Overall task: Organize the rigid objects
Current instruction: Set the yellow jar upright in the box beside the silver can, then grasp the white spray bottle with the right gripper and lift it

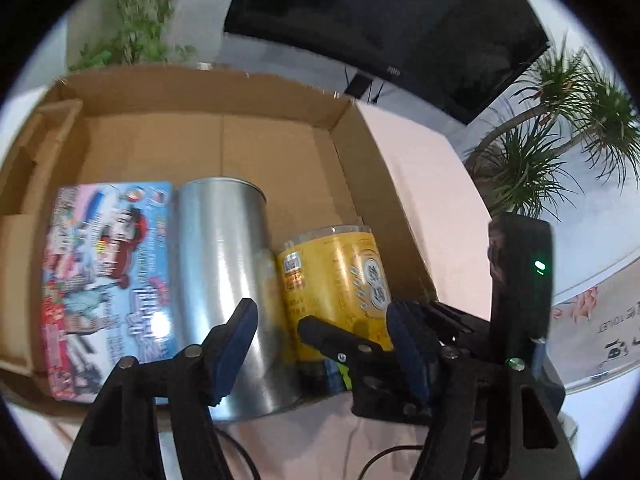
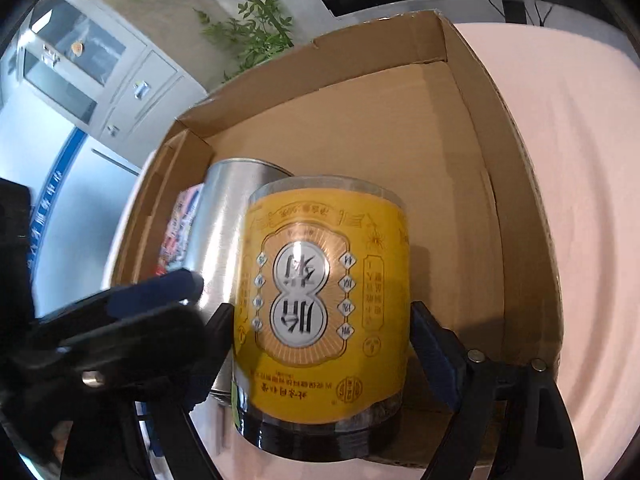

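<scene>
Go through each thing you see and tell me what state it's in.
Cardboard box: open on top.
Picture box: lying flat in the cardboard box.
Silver can: lying on its side.
Yellow jar: held, label upside down.
Left gripper: open.
Right gripper: shut on the yellow jar.

The cardboard box [image 1: 352, 128] sits on the tabletop [image 1: 420, 168]. Three things lie in a row along its near side: the flat toy box [image 1: 108, 280] at left, the metal can [image 1: 224, 280] touching it in the middle, and the labelled jar [image 1: 336, 280] at right, against the can. Behind them the box floor is bare. Plants [image 1: 560, 140] and a monitor [image 1: 400, 20] stand beyond.
</scene>
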Demonstrator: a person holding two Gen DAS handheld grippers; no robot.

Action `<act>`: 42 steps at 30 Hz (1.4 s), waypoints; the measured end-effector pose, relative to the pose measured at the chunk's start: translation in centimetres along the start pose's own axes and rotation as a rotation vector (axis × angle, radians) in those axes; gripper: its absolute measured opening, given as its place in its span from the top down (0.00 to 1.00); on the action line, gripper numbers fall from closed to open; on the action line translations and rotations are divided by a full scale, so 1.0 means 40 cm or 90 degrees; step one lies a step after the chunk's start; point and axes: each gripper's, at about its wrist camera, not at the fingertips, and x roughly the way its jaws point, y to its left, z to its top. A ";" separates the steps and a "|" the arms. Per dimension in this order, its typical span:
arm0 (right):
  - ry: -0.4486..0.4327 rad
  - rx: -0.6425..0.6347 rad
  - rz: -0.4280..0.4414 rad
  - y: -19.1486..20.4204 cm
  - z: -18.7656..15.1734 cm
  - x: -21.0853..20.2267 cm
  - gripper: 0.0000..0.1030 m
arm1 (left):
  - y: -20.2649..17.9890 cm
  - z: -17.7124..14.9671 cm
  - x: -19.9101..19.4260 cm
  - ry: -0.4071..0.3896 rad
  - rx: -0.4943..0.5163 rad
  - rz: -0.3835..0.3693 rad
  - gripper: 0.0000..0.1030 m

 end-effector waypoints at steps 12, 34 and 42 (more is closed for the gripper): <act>-0.235 -0.177 -0.151 0.193 -0.281 -0.218 0.00 | -0.063 -0.281 -0.365 -0.296 0.128 0.314 0.18; -0.099 -0.075 -0.181 -0.180 -0.481 -0.169 0.58 | -0.082 -0.508 -0.178 -0.122 0.079 0.223 0.20; -0.061 -0.422 0.004 -0.018 -0.598 -0.171 0.58 | -0.110 -0.476 -0.129 -0.064 0.231 0.095 0.20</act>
